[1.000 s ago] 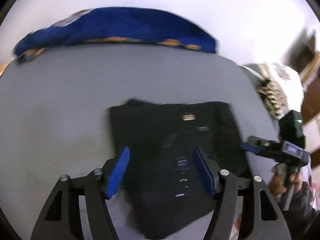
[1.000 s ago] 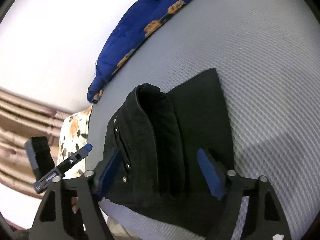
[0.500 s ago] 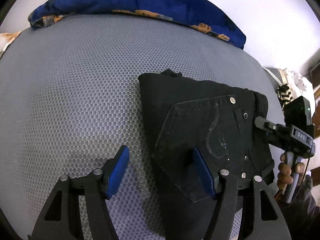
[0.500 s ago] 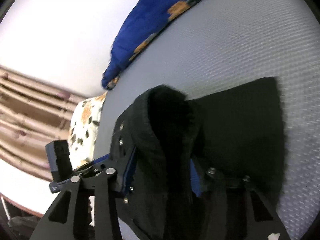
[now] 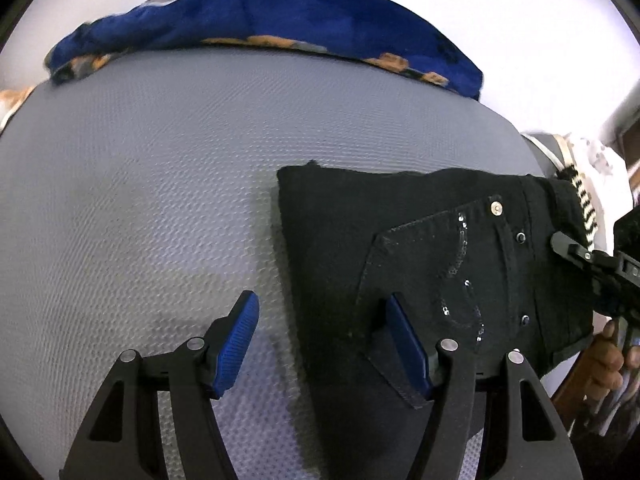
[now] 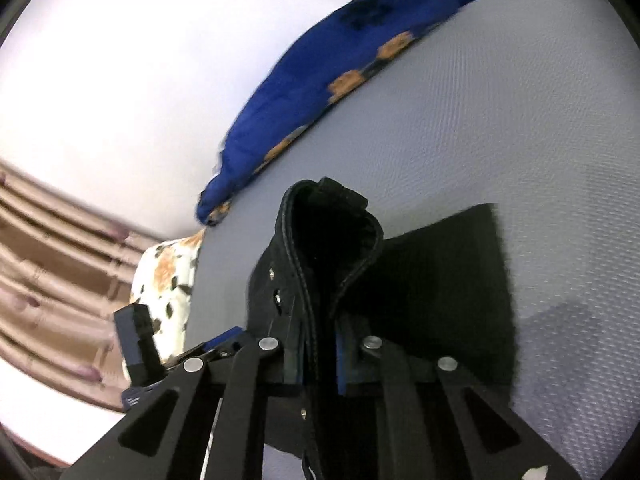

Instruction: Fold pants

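Black pants [image 5: 420,240] lie folded on a grey mesh surface [image 5: 140,200], back pocket with sequins facing up. My left gripper [image 5: 324,336] hovers open over their left edge, one pad above the pocket, the other [image 5: 240,340] above bare mesh. In the right wrist view my right gripper [image 6: 320,356] is closing on the pants' waistband [image 6: 320,240], pads pressing the fabric, which stands raised in a loop. The rest of the pants [image 6: 448,280] lies flat beyond. The right gripper [image 5: 588,256] also shows at the pants' right end, a hand [image 5: 612,356] gripping it.
A blue blanket [image 5: 260,16] with orange prints lies along the far edge of the surface. A floral cloth [image 6: 168,280] and a pleated curtain [image 6: 48,260] are off the surface's left side in the right wrist view. A striped cloth [image 5: 584,200] lies at the right.
The right gripper's jaws have come together on the waistband and lifted it. The left gripper has sunk closer to the pants, still open.
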{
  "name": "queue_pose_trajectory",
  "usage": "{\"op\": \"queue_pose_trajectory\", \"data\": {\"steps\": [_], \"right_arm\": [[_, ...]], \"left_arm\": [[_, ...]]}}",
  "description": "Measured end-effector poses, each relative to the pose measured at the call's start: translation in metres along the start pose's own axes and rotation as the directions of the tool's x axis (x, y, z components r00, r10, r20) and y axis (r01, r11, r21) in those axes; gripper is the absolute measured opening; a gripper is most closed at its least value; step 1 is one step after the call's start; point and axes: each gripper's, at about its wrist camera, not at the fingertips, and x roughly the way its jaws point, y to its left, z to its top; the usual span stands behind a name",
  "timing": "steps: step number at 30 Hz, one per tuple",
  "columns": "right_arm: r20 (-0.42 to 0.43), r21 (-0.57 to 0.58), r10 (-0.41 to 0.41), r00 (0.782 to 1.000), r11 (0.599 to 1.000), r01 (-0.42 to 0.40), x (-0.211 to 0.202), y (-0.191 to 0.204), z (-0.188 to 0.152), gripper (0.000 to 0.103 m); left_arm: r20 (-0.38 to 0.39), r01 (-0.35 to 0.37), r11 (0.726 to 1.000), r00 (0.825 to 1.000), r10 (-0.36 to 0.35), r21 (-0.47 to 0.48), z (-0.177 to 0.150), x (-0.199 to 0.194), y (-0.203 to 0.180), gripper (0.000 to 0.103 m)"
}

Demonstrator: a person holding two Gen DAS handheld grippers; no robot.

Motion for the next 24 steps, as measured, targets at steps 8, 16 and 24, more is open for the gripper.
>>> {"op": "queue_pose_trajectory", "data": {"steps": [8, 16, 24], "right_arm": [[-0.003, 0.069, -0.116, 0.993, 0.991, 0.116, 0.002, -0.050, -0.003, 0.015], [-0.044, 0.012, -0.197, 0.979, 0.980, 0.197, -0.008, -0.045, -0.019, 0.029], [-0.047, -0.027, -0.242, 0.969, 0.970, 0.241, -0.024, -0.036, -0.044, 0.031]], "left_arm": [[-0.043, -0.034, 0.994, 0.998, 0.039, 0.105, 0.002, 0.029, -0.033, 0.067], [-0.055, -0.052, 0.990, 0.997, 0.060, 0.130, -0.001, 0.036, -0.036, 0.067], [-0.055, -0.058, 0.986, 0.996, 0.068, 0.157, -0.019, 0.028, -0.037, 0.067]]}}
